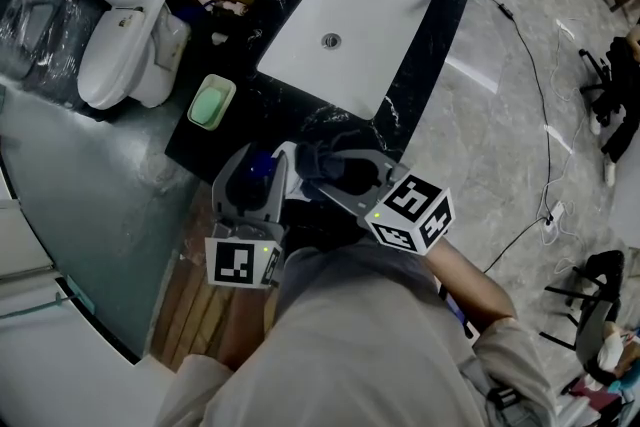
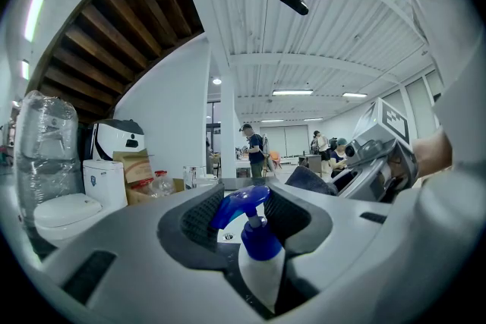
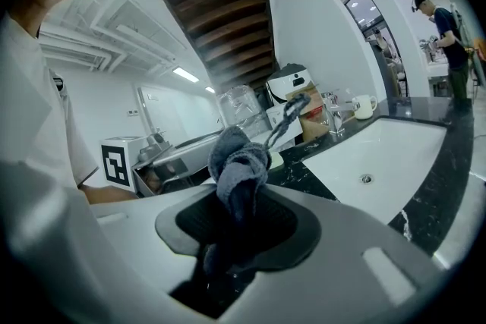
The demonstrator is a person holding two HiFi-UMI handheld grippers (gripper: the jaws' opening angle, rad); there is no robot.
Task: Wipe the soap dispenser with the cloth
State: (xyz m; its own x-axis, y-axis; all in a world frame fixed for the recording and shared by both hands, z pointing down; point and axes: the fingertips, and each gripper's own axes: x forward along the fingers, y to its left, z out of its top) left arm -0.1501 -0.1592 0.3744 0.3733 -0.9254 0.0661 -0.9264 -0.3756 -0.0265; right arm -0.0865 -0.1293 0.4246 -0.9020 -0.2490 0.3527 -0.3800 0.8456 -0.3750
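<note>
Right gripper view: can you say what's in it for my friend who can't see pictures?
The right gripper is clamped on a bunched grey-blue cloth that sticks up between its jaws. Behind it, to the right, a white sink sits in a shiny black counter, with a white cup at the far end.

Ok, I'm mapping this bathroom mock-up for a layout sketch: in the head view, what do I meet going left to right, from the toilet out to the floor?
The toilet → green dish → white sink → cable on the floor.
</note>
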